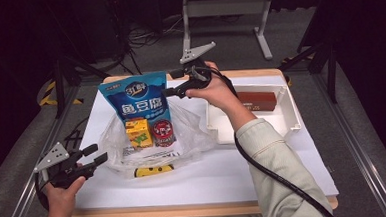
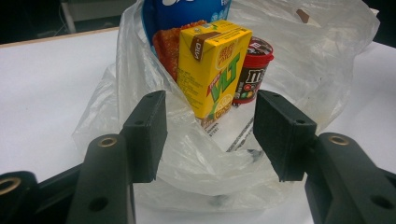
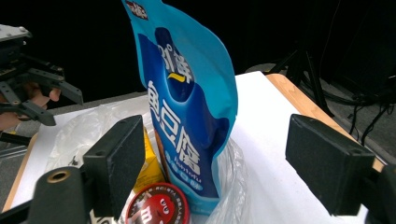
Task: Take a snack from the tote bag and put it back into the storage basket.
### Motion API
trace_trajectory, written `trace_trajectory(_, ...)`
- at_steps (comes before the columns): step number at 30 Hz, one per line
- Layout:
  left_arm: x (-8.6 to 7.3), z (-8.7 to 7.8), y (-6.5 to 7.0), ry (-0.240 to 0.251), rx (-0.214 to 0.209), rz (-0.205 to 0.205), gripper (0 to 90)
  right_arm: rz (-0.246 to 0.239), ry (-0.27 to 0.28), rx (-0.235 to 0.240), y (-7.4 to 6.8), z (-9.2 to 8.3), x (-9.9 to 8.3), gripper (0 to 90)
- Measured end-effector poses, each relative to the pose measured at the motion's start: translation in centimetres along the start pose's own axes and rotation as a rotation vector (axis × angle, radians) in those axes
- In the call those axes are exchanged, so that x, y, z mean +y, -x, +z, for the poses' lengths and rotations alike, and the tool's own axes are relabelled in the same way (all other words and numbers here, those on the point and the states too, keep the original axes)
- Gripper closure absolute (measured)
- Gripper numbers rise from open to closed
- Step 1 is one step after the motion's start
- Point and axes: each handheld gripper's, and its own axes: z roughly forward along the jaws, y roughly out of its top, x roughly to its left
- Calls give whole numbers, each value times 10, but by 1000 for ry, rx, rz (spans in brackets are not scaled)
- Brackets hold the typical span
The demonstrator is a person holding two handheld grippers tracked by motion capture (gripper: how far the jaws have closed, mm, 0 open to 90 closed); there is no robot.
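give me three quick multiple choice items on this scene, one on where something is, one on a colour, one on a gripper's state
1. Where does the brown box lie?
A. in the white tray
B. in the plastic bag
C. on the floor

2. What colour is the drink carton in the clear plastic bag?
A. green
B. yellow
C. white

3. How do the jaws of the right gripper stand?
A. clamped on the red tub
B. shut on nothing
C. open, with the blue pouch ahead of the gap between them

Key:
1 A, the high view shows it against the tray's far wall.
2 B, the left gripper view shows its yellow faces.
3 C, the right gripper view shows both pads wide apart and bare.
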Motion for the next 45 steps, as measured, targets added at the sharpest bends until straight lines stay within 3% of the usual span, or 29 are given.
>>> trace_trajectory(17, 0, 0, -1, 1, -1, -3, 453, -37, 17, 32, 1, 38, -9, 209)
trace_trajectory(45, 0, -2, -2, 2, -4, -1, 454, -100, 41, 56, -1, 71, -15, 277)
